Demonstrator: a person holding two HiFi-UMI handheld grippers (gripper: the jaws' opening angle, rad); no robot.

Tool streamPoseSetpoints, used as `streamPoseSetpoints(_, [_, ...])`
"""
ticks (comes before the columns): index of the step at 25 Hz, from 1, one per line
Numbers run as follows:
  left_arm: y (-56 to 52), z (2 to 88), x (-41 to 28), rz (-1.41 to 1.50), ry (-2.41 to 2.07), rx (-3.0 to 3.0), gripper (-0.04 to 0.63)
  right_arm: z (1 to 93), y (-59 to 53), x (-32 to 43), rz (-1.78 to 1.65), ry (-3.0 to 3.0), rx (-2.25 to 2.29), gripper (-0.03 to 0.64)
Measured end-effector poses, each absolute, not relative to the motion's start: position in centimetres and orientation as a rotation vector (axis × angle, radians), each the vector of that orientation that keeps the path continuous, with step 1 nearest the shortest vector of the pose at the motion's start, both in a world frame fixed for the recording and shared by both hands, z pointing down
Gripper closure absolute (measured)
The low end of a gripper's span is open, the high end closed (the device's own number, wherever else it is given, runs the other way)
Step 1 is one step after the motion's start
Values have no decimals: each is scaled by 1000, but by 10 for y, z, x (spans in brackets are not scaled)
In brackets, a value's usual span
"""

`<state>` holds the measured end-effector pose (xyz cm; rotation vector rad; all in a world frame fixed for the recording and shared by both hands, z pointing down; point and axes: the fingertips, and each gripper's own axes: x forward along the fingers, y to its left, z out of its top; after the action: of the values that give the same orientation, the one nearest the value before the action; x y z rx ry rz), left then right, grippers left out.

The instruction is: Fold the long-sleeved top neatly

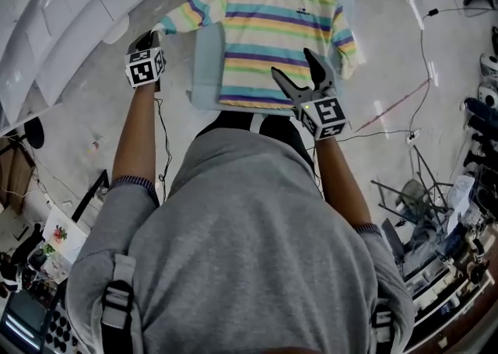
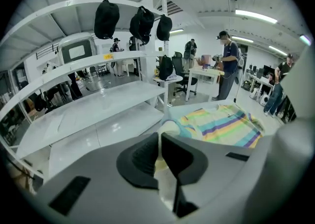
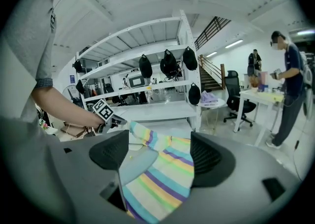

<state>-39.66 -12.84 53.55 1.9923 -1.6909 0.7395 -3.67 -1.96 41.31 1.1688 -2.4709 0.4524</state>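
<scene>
My left claw [image 1: 154,33] was clamped on the sleeve cuff [image 2: 169,127] of the striped long-sleeved top [image 1: 272,33], which lay flat on the pale blue worktop [image 1: 204,64], while my right claw [image 1: 292,62] hung open over its hem.

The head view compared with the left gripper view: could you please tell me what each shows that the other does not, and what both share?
Only the head view: the whole striped top spread on a pale board, the right gripper with jaws apart over the top's lower edge, and the person's grey back. Only the left gripper view: the left gripper with jaws pressed together on the pale sleeve cuff, and black bags hanging overhead. Both: the striped top and the white shelving beside it.
</scene>
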Motion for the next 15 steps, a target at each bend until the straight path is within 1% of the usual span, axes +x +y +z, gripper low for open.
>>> streamPoseSetpoints(9, [-152,501,-398,561,-1609,1974,566,397,-31,-17,394,-2455,1253,215])
streamPoseSetpoints(15, [-158,480,-377,573,-1600,1968,566,392,-38,4,387,-2461,1258,213])
